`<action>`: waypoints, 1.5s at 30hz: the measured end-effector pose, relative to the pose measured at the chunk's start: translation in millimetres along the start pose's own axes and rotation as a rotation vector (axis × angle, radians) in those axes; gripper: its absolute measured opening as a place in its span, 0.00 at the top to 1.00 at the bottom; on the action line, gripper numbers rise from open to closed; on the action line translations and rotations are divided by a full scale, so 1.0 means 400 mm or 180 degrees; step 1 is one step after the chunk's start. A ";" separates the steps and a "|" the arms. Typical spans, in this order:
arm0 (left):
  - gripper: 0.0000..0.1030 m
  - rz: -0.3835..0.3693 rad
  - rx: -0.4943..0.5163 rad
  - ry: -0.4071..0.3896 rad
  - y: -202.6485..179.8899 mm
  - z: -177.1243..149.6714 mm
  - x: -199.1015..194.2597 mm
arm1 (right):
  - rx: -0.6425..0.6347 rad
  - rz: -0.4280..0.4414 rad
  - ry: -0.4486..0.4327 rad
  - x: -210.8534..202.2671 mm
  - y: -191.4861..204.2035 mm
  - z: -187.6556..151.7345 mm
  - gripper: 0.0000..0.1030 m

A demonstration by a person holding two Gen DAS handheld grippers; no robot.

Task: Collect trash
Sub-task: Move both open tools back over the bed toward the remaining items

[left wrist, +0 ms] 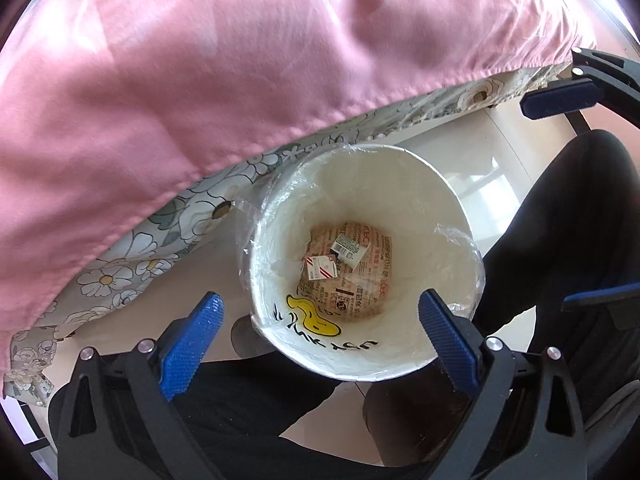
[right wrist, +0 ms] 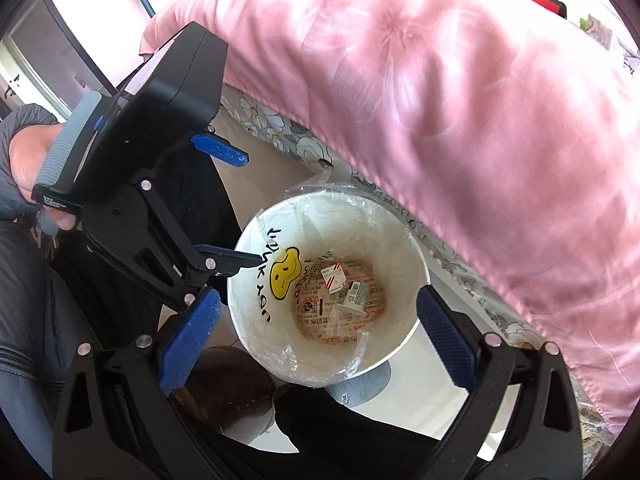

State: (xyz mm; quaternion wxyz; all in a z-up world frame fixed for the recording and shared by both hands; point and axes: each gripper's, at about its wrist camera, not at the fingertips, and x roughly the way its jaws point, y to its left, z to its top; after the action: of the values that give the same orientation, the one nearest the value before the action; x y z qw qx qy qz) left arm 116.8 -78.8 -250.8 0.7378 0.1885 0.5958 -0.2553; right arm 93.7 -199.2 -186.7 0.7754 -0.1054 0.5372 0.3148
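- Below, both views look down at a pale, glossy tiled floor [left wrist: 492, 152] beside a bed.
- A pink quilt [left wrist: 240, 60] covers the bed and hangs over its edge; under it a floral sheet [left wrist: 192, 208] with grey and white flowers shows along the side.
- A white trash bin [left wrist: 400, 184] stands on the floor just beside the bed, lined with a clear plastic bag [left wrist: 460, 240] folded over its rim. A yellow cartoon figure [left wrist: 314, 316] with black writing is on its inner wall.
- At the bottom of the bin lie the trash pieces [left wrist: 344, 256]: small printed cartons and a label on brown printed paper.
- The left gripper [left wrist: 320, 336] hangs above the bin with its blue pads wide apart and nothing between them.
- The right gripper [right wrist: 318, 332] is also above the bin, its jaws spread wide and empty.
- In the right wrist view a hand [right wrist: 28, 168] in a grey sleeve holds the handle of the left gripper.
- The person's dark trouser legs [left wrist: 560, 220] stand close around the bin.
- Far back in the right wrist view, a pale wall and a doorway show in the room, too small to tell more.
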 end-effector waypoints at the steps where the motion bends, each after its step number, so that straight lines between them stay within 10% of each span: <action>1: 0.04 0.0021 -0.0017 -0.0041 0.001 0.004 -0.012 | 0.0008 -0.0012 -0.0052 -0.015 0.001 0.001 0.06; 23: 0.04 0.0471 -0.0686 -0.1183 0.088 0.137 -0.297 | 0.0574 -0.0687 -0.1283 -0.303 -0.075 0.066 0.06; 45: 0.04 0.0643 -0.1081 -0.1775 0.219 0.424 -0.396 | 0.1428 -0.1286 -0.1593 -0.345 -0.313 0.206 0.06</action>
State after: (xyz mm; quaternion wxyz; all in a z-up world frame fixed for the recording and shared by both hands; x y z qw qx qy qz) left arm 276.9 -83.6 -61.6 0.9147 0.0440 0.3834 -0.1198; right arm 201.3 -307.1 -51.5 0.9325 0.0432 0.3554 0.0465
